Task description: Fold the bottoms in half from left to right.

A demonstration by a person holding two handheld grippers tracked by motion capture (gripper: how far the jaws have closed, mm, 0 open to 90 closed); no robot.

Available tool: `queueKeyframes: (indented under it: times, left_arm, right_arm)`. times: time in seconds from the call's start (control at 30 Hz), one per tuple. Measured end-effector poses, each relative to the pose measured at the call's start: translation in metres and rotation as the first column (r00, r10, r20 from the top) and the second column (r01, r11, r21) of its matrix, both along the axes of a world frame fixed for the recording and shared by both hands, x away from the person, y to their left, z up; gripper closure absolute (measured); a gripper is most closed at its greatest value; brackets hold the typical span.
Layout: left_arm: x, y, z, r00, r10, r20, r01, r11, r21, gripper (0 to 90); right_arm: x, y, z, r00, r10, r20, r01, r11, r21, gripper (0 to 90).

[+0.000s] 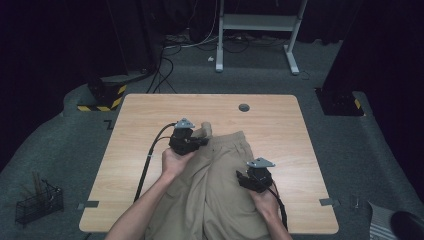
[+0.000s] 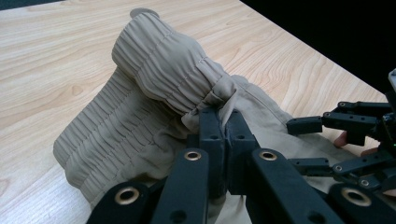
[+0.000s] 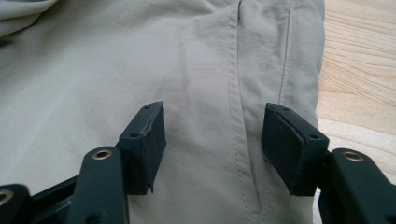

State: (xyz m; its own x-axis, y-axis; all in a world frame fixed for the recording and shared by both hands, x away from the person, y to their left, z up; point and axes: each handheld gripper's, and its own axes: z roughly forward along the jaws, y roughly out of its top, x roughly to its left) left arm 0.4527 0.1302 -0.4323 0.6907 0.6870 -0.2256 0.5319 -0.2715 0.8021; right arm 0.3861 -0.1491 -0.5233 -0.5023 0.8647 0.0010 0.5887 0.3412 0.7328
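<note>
- The left claw (image 2: 223, 122) is shut tight on the stretchy waistband (image 2: 163, 70) of the tan pants (image 1: 215, 185). A bunch of the band sticks up just past its tips, folded over on itself.
- The right claw (image 3: 212, 140) is open. Its two black pads (image 3: 289, 144) stand apart, and the flat cloth of the pants lies right under them. A stitched seam (image 3: 233, 116) runs between the pads. I cannot tell if the pads touch the cloth.
- The pants lie on the wooden desk (image 1: 140, 115), spread from the left claw down to the near edge, under both claws.
- Bare wood shows just to the right of the right claw, past the edge of the pants.
- Well beyond the left claw there is a small round hole (image 1: 244, 107) in the desk.
- In the left gripper view, the right claw shows off to the right side of the left one, apart from it.
- On the floor, far to the left of the left claw, sits a wire basket (image 1: 39, 202). Cables (image 1: 165, 65) and a white frame (image 1: 257, 30) stand on the floor past the far end of the desk.
</note>
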Motion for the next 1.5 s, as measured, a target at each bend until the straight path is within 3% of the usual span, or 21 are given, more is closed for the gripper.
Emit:
queueKeyframes:
  times: [0.17, 0.3, 0.57, 0.7, 1.1, 1.27, 1.37, 1.5]
  left_arm:
    - [0.005, -0.002, 0.002, 1.0000, -0.001, -0.004, 0.001, 1.0000, -0.009, 88.1]
    - [0.012, -0.014, 0.001, 0.9996, -0.018, -0.023, 0.017, 0.9996, -0.021, 88.0]
    - [0.012, -0.039, -0.002, 0.9984, -0.053, -0.018, 0.053, 0.9980, -0.035, 87.9]
    - [0.015, -0.052, -0.011, 0.9967, -0.065, -0.048, 0.063, 0.9970, -0.044, 87.5]
    - [0.021, -0.079, -0.046, 0.9880, -0.086, -0.128, 0.089, 0.9960, 0.014, 82.9]
    - [0.012, -0.082, -0.044, 0.9910, -0.106, -0.082, 0.112, 0.9914, 0.068, 70.4]
    - [0.008, -0.076, -0.038, 0.9940, -0.096, -0.053, 0.099, 0.9931, 0.063, 57.1]
    - [0.004, -0.063, -0.028, 0.9959, -0.087, -0.026, 0.088, 0.9946, 0.054, 46.6]
  right_arm:
    - [0.001, 0.007, 0.000, 1.0000, 0.001, 0.002, -0.001, 1.000, -0.001, 39.8]
    - [0.002, 0.009, 0.000, 1.0000, 0.004, 0.001, -0.004, 1.000, -0.001, 39.8]
    - [0.002, 0.009, 0.000, 1.0000, 0.004, 0.002, -0.004, 1.000, -0.001, 39.8]
    - [0.002, 0.009, 0.000, 1.0000, 0.004, 0.002, -0.004, 1.000, -0.002, 39.8]
    - [0.002, 0.009, 0.000, 1.0000, 0.003, 0.002, -0.003, 1.000, -0.003, 39.6]
    - [0.002, 0.009, 0.000, 1.0000, 0.002, 0.001, -0.002, 1.000, -0.003, 39.5]
    - [0.002, 0.009, 0.000, 1.0000, 0.002, 0.001, -0.002, 1.000, -0.003, 39.5]
    - [0.002, 0.009, 0.000, 1.0000, 0.002, 0.002, -0.002, 1.000, -0.003, 39.5]
